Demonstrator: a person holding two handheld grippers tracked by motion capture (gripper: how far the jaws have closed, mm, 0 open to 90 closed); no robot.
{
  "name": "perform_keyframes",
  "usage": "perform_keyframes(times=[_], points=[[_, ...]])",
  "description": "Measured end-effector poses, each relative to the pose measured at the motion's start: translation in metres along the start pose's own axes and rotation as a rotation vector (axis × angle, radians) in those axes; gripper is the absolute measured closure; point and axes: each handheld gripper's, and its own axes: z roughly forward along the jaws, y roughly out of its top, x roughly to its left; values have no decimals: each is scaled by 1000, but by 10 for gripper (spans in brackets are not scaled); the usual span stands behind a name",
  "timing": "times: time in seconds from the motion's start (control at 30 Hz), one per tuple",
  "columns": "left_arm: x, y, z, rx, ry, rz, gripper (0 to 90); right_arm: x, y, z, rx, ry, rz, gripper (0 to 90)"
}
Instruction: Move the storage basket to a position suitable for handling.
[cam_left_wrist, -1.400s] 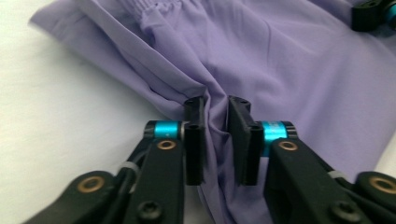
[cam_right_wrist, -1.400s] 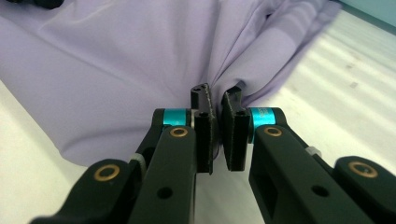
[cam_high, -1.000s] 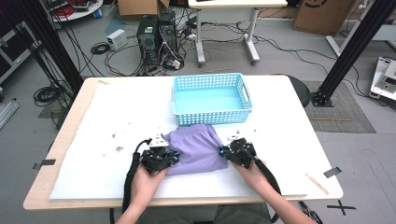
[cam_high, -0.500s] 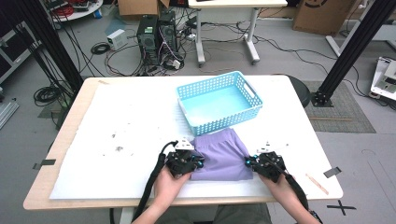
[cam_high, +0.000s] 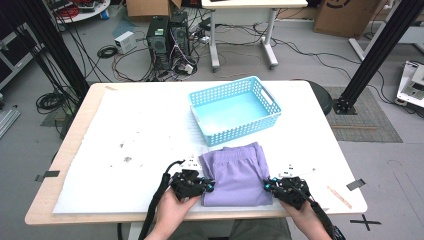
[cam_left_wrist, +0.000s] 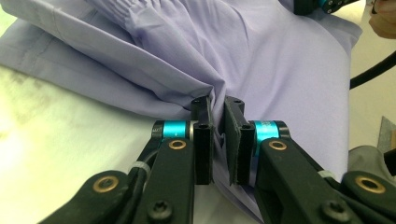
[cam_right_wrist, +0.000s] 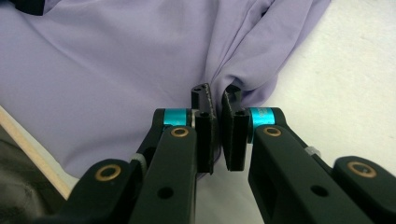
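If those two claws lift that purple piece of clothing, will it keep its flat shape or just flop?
Probably flop: the purple garment bunches into soft folds where the left claw pinches it. It looks thin, so likely light. Held at two edges by the left and right claw, its middle would likely sag.

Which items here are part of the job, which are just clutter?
In the job:
- purple garment, folded on the table
- left gripper, shut on its edge
- right gripper, shut on the other edge
- blue basket, likely, just behind the garment

Lying about:
- wooden stick near the table's right corner
- tape strip at its left edge
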Motion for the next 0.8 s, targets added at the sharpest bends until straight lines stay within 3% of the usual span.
perform_keyframes(times=[0.07, 0.13, 0.33, 0.5, 0.63, 0.73, 0.8], points=[[0, -3, -2, -9, 2, -11, 820, 2, 0, 0, -2, -1, -7, 855], [0, -4, -4, -13, 20, -20, 741, 3, -1, -1, -3, -4, -10, 854], [11, -6, -13, -33, 75, -55, 620, 3, -6, -5, -8, -2, 7, 804], [22, -6, -22, -59, 129, -100, 502, -3, -4, -9, -41, -37, 34, 584], [34, -2, -24, -70, 114, -149, 451, -17, 4, -10, -66, -58, 94, 441], [40, 4, -17, -57, 105, -151, 454, -26, 11, 0, -36, -29, 142, 398], [43, 9, -13, -40, 96, -123, 561, -28, 14, 8, -7, -6, 137, 475]])
